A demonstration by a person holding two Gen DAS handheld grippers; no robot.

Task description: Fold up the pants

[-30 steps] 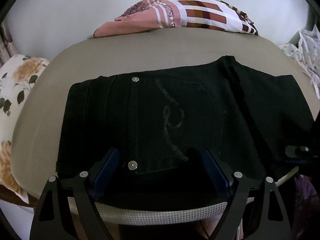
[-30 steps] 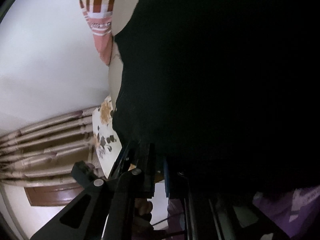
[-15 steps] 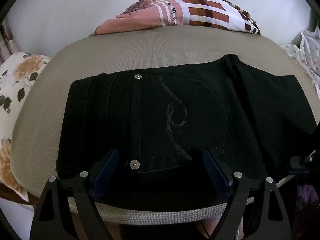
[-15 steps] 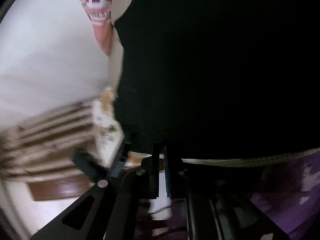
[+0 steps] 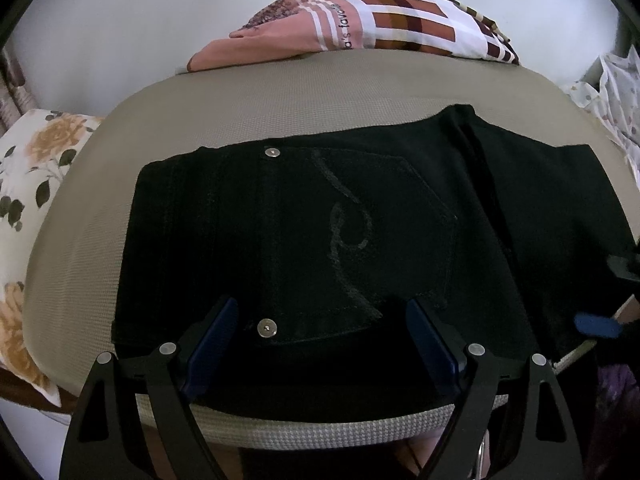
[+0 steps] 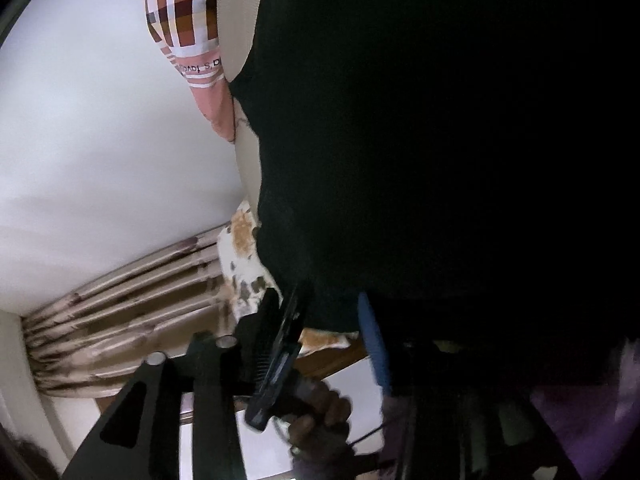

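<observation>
Folded black pants (image 5: 320, 232) lie flat on a grey-beige mattress (image 5: 280, 100), back pocket up. My left gripper (image 5: 320, 320) hovers open over their near edge, its blue pads (image 5: 212, 340) wide apart on either side of the pocket's lower rivet. At the right edge of the pants sits my right gripper (image 5: 612, 296), one blue pad showing. In the right wrist view the pants (image 6: 420, 140) fill most of the picture. There the right gripper (image 6: 330, 306) has its jaws opening, with the cloth's edge between them and the pads off it.
A pink checked cloth (image 5: 360, 28) lies at the mattress's far side against a white wall. A floral pillow (image 5: 28, 184) is on the left and a spotted white cloth (image 5: 616, 92) at the far right. A curtain (image 6: 132, 312) and a person's hand (image 6: 320, 412) show below.
The right gripper's jaws, shut on the pants' edge a second ago, have parted, and the gripper has rolled a little. The left gripper and the pants have stayed put.
</observation>
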